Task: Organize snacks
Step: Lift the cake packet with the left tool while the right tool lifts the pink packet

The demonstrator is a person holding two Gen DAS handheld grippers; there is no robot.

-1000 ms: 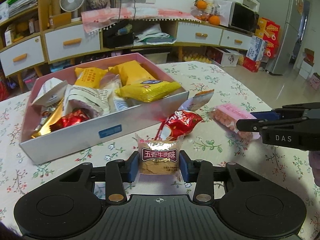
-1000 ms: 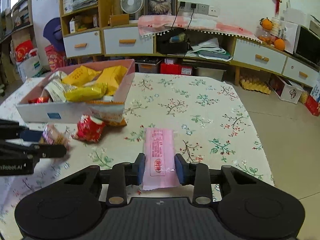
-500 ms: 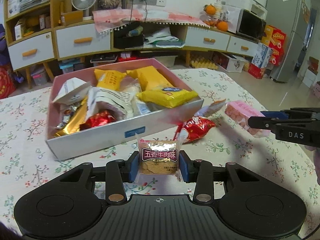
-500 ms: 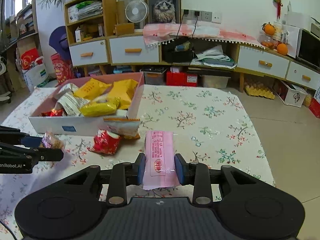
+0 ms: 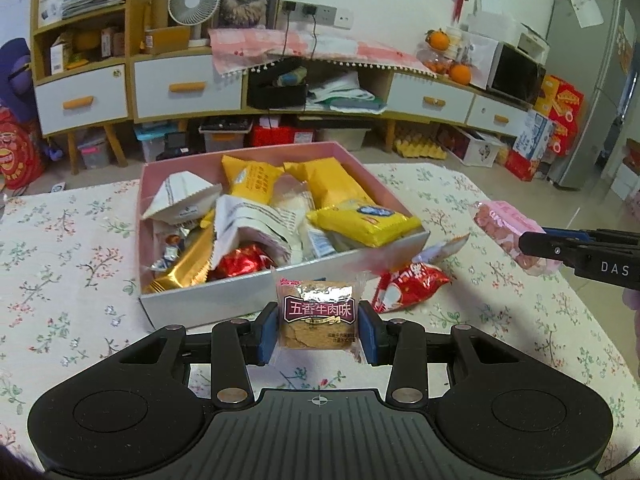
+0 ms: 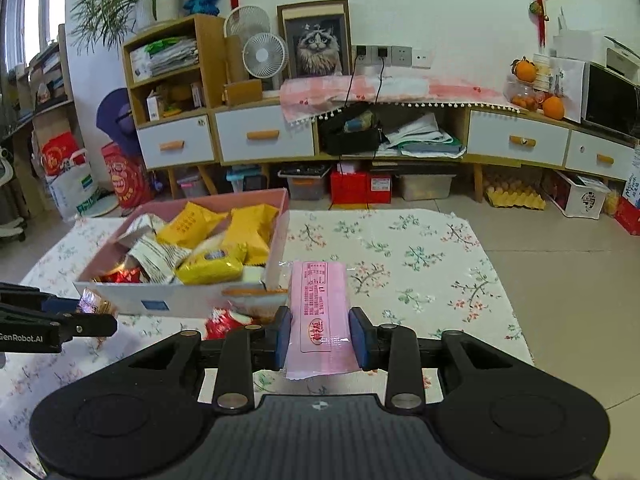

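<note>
My left gripper (image 5: 319, 330) is shut on a small clear cracker packet with a dark red label (image 5: 318, 314), held in the air just in front of the near wall of the pink snack box (image 5: 224, 300). My right gripper (image 6: 320, 334) is shut on a long pink snack packet (image 6: 320, 304), held in the air to the right of the box (image 6: 280, 216). The box holds several yellow, white, gold and red packets. A red packet (image 5: 412, 282) and an orange-edged packet (image 5: 444, 246) lie on the table by the box's near right corner.
The table has a floral cloth (image 5: 60, 264); its right edge (image 6: 500, 280) drops to the tiled floor. Low cabinets with white drawers (image 6: 264, 136) line the far wall. The right gripper shows in the left wrist view (image 5: 580, 254), the left gripper in the right wrist view (image 6: 52, 320).
Both grippers have risen with their packets and come closer to the box. The pink packet now hangs higher, near the box's right wall.
</note>
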